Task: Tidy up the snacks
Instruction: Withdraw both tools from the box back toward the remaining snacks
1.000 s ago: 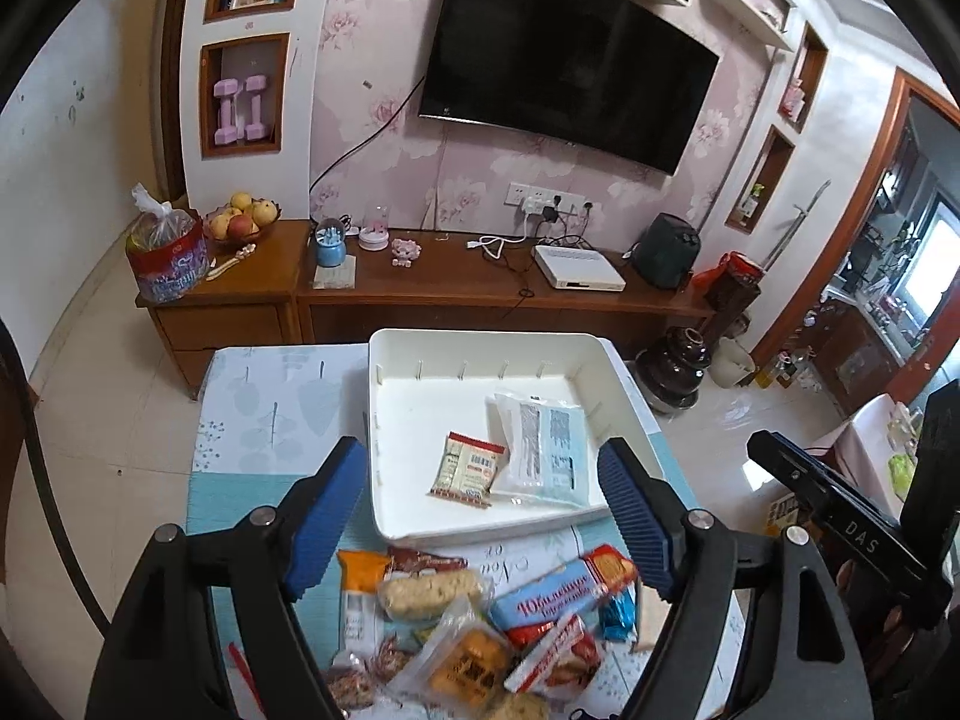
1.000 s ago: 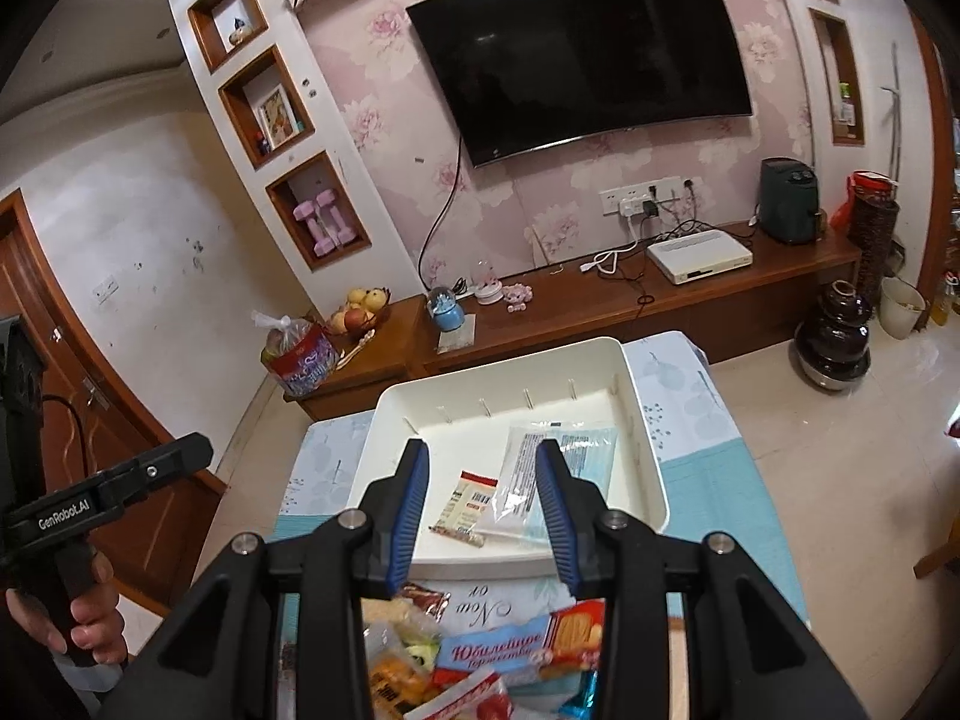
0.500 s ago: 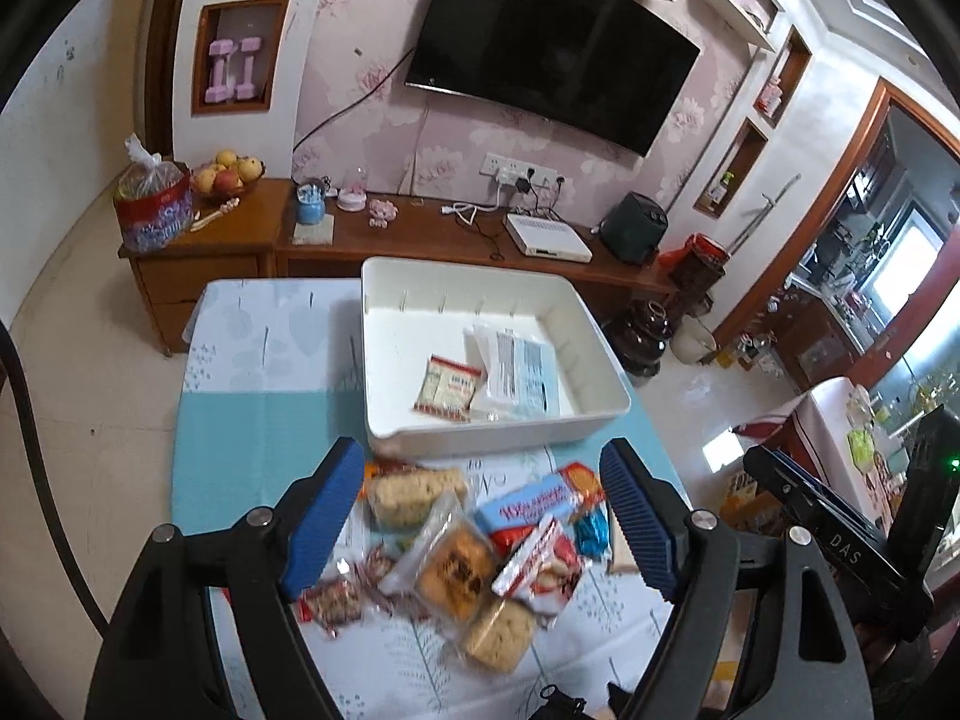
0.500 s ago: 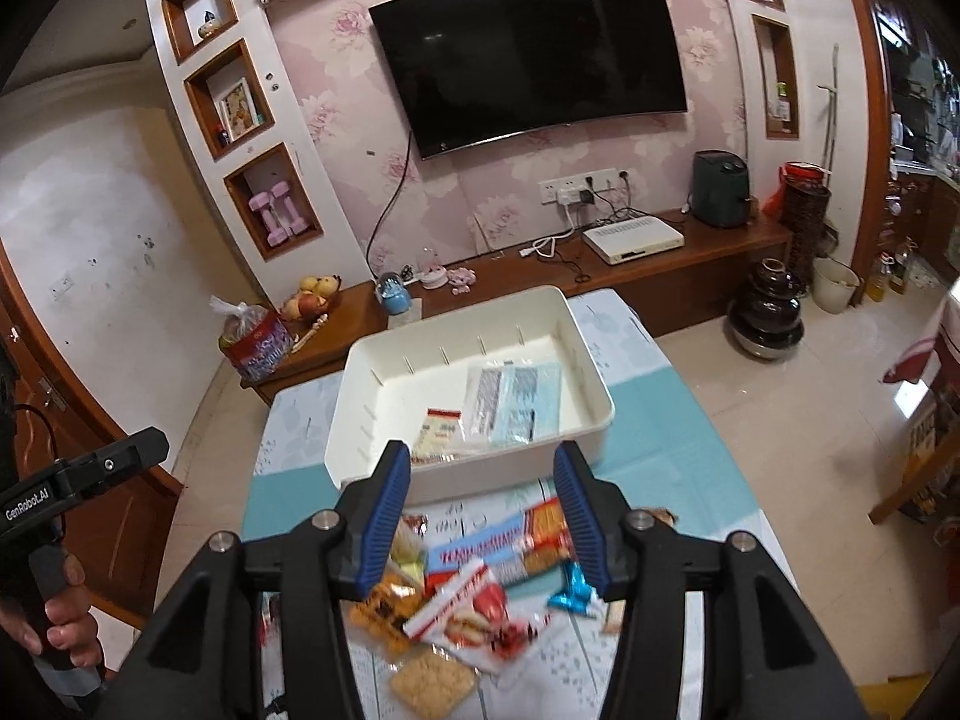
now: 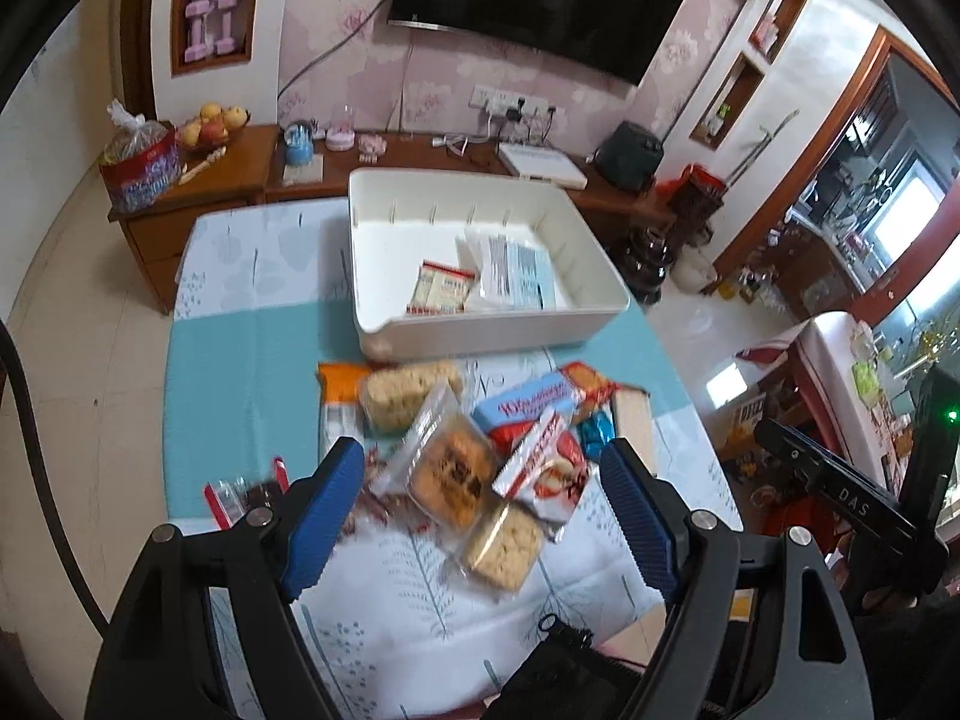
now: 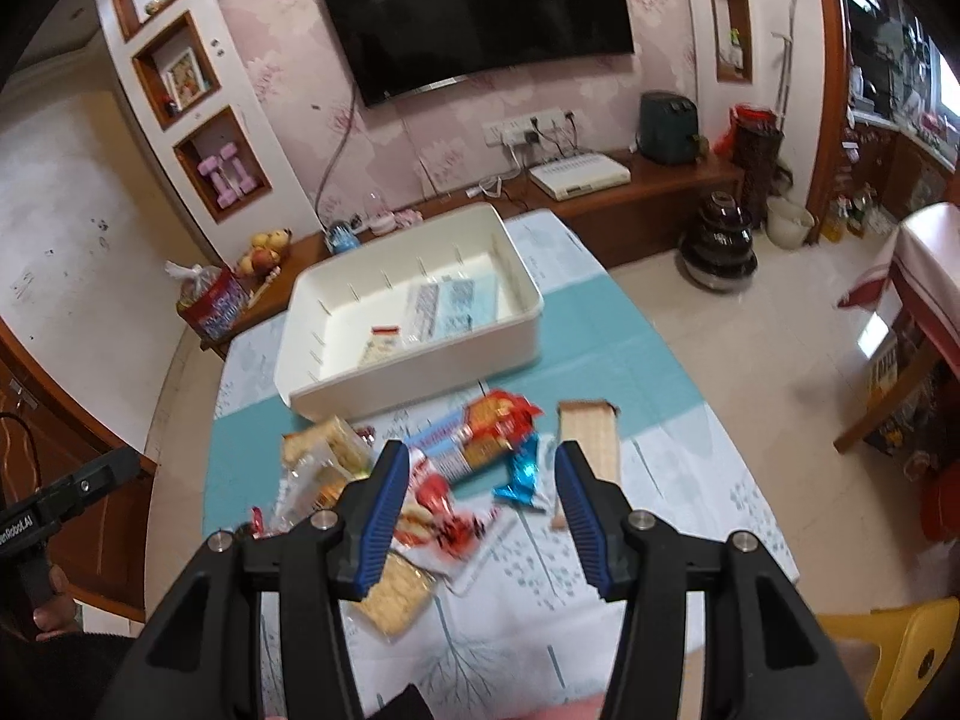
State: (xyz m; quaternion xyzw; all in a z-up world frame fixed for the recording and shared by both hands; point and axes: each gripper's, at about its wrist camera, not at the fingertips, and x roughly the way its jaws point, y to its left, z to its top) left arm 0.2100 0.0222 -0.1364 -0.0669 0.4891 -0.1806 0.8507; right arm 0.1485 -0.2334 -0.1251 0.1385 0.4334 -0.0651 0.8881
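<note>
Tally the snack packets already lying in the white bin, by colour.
In the white bin:
Red-and-white packet: 1
Blue-and-white clear packet: 1
Total: 2

Colour-wise: the bin (image 5: pixel 480 336) is plain cream-white, sitting on a tablecloth (image 5: pixel 240 360) with a teal band and white parts printed with pale blue-grey leaves. The biscuit pack (image 6: pixel 474 438) is blue and red with orange biscuits pictured, the small candy (image 6: pixel 521 474) is shiny blue. Wallpaper (image 6: pixel 432 138) is pink with flowers, and the dumbbells (image 5: pixel 210 30) are lilac.
</note>
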